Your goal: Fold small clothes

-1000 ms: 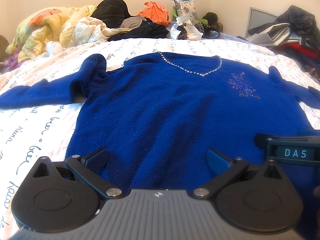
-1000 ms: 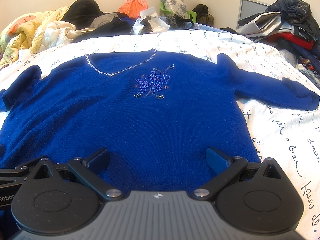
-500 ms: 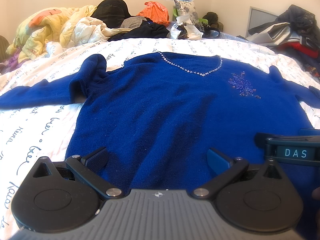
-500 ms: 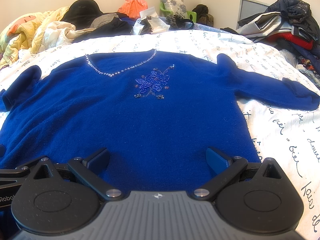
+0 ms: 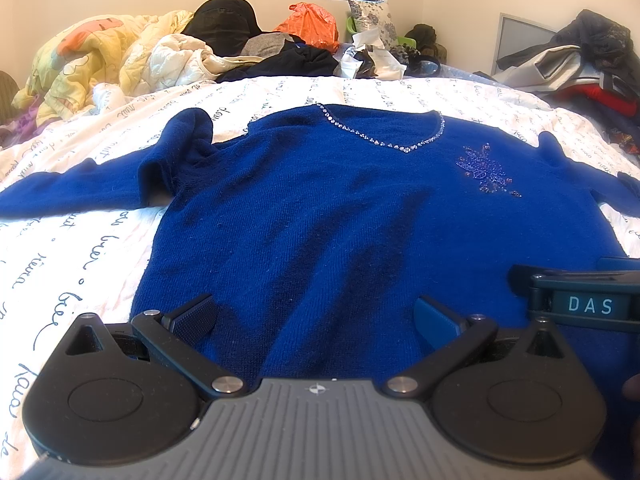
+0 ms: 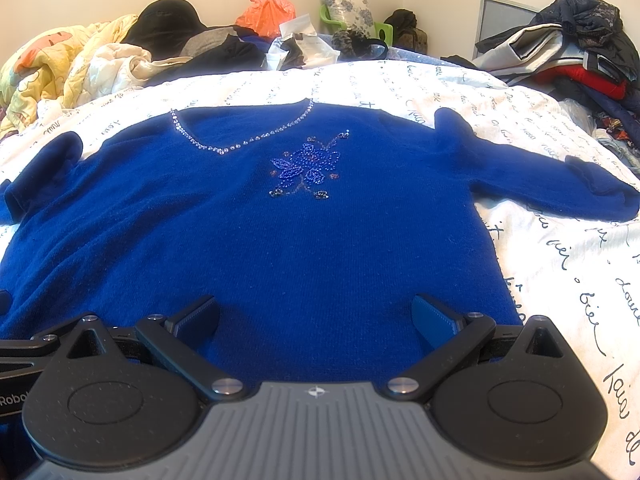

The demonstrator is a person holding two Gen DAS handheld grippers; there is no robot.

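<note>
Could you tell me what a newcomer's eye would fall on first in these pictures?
First, the bright blue sweater spread flat across the middle of the white script-printed bedsheet, sleeves out to both sides. Next, its sparkling rhinestone neckline and the beaded flower just below it. Behind, heaped bedding and clothes crowd the far end of the bed.

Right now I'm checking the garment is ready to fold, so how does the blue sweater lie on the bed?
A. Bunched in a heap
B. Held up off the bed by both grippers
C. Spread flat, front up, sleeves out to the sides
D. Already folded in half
C: the blue sweater lies spread on the bed, beaded flower facing up, sleeves out sideways; the left gripper and right gripper are open, holding nothing.
</note>
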